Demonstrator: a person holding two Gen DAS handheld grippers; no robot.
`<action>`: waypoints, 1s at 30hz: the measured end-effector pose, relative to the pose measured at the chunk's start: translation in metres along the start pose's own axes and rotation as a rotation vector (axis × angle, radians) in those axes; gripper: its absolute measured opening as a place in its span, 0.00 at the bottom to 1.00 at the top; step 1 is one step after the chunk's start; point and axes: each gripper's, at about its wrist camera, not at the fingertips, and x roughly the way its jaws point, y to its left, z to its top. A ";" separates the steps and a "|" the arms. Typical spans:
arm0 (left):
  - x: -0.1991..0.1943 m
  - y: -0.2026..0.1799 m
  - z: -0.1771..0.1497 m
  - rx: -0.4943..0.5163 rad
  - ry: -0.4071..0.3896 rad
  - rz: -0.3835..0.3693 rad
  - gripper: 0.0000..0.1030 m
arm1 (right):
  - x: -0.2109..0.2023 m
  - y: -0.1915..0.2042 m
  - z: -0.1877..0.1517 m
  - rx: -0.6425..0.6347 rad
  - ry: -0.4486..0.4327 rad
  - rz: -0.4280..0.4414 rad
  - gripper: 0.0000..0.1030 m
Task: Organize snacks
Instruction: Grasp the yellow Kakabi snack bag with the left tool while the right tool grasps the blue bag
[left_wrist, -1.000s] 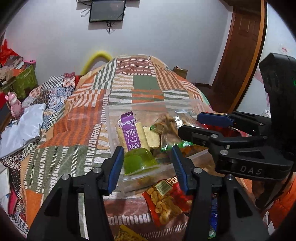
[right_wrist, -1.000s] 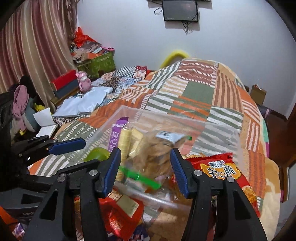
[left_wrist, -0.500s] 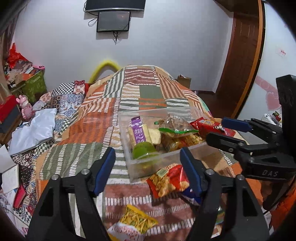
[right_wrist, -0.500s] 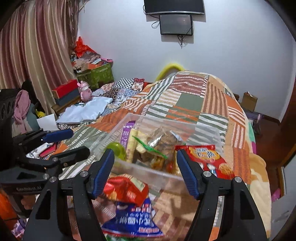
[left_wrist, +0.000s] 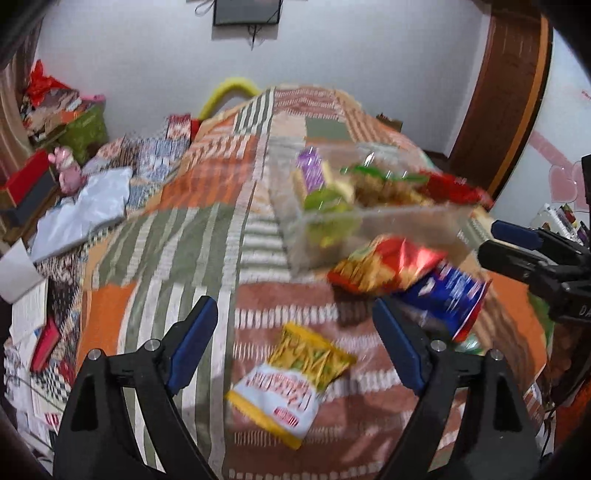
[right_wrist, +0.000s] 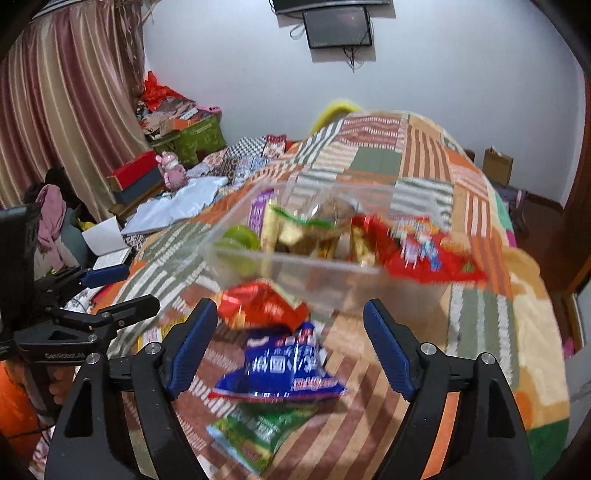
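Both the left gripper (left_wrist: 295, 328) and right gripper (right_wrist: 288, 325) are held wide open, gripping nothing. Crinkled foil snack bags (left_wrist: 384, 266) lie on the woven patchwork bedspread (left_wrist: 177, 236), beside a clear rigid plastic box (right_wrist: 295, 258).

clear glossy plastic bin (right_wrist: 295, 258), shiny crinkled foil snack bags (right_wrist: 280, 373), woven cloth patchwork bedspread (left_wrist: 177, 236) with ribbed texture, matt black plastic tool (right_wrist: 288, 343) with blue ridged pads, glossy wood door (left_wrist: 506, 85), striped fabric curtain (right_wrist: 62, 107)

On the patchwork bedspread (left_wrist: 192, 236) a clear bin (left_wrist: 369, 229) holds several snack packets, with a chip bag (left_wrist: 384, 266) and a wafer packet (left_wrist: 454, 295) just before it and a noodle-snack packet (left_wrist: 291, 380) nearer, leftward.
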 end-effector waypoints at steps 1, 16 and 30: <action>0.002 0.001 -0.004 -0.002 0.012 -0.001 0.84 | 0.003 0.001 -0.004 0.003 0.011 0.003 0.77; 0.048 0.008 -0.043 -0.008 0.156 -0.033 0.84 | 0.032 0.007 -0.033 -0.014 0.106 -0.014 0.84; 0.047 0.011 -0.042 -0.018 0.102 -0.036 0.52 | 0.054 -0.001 -0.033 0.006 0.180 -0.011 0.92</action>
